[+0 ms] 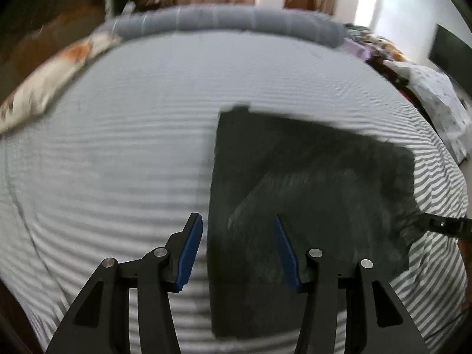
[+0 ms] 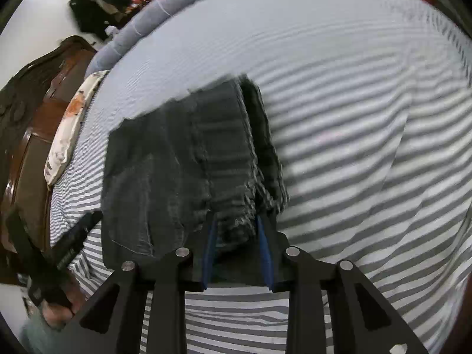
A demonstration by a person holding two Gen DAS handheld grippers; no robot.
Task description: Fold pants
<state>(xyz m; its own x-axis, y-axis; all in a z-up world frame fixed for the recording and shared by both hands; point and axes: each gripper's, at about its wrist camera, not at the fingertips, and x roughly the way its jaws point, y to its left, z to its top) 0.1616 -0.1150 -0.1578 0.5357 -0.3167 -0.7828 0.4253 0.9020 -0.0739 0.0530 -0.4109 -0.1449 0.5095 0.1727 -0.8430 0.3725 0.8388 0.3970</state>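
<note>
- Pinching the dark jeans hem edge, my right gripper is clenched on it; they lie on the striped bedsheet.
- My left gripper hangs released above them.
- Denim seems heavy, rather stiff; I would grasp corners.

left gripper: black linkage arms, blue ribbed pads, silver pivot pins
right gripper: same black frame, blue pads, four silver pins
hand: bare skin, blurred
</note>
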